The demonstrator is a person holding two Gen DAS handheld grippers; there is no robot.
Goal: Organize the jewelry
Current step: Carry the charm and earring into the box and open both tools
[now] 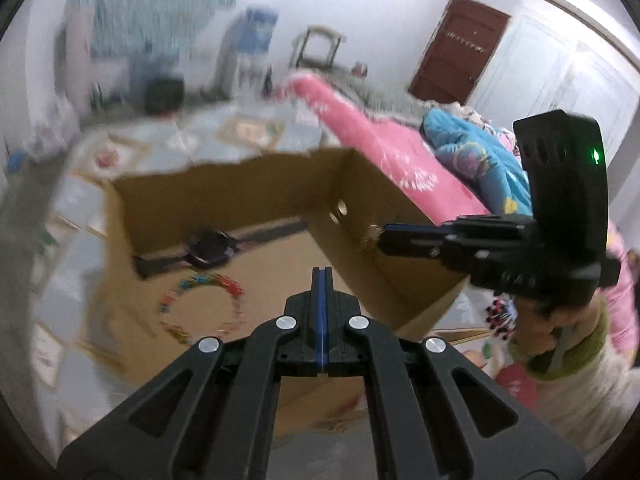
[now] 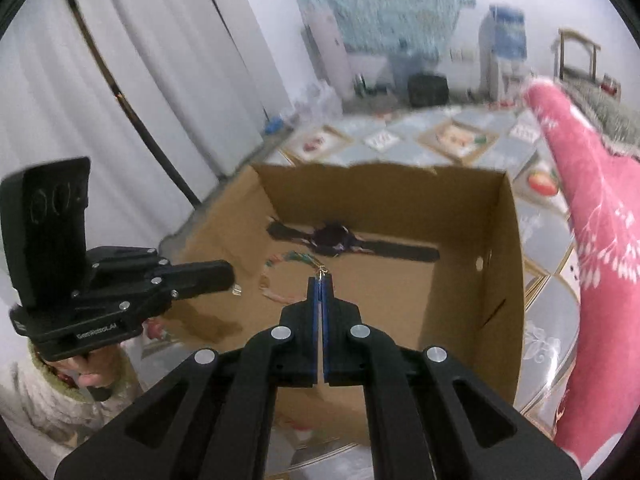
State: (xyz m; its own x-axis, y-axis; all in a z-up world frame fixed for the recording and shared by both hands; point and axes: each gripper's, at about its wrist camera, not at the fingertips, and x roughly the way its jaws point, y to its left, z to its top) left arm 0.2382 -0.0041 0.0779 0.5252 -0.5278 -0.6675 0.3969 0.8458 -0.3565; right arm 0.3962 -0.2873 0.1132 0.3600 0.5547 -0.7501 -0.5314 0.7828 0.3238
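two closed grippers hang over an open cardboard box [image 2: 500,280] on a patterned floor. the right gripper [image 2: 320,278] has its jaws pinched together on a tiny gold-coloured wire piece [image 2: 321,269] at the very tips, probably an earring hook, though it is too small to name for sure. the left gripper [image 2: 231,278] is also clamped, with a small pale bit [image 2: 237,290] at its tip; from its own camera the left gripper's tip [image 1: 321,270] shows nothing clearly held. on the box floor lie a dark wristwatch [image 2: 332,238] with its strap laid out flat, and just beside it a ring of multicoloured beads [image 1: 202,306], a bracelet. the gold piece looks nearly weightless, thin and easily bent, so a light pinch at the hook is the sensible hold, and it could slip out unnoticed. the bracelet is likely limp and stretchy; take one side of the loop. the watch is the heaviest and stiffest at the case, floppy along the strap, so grip the strap close to the case.
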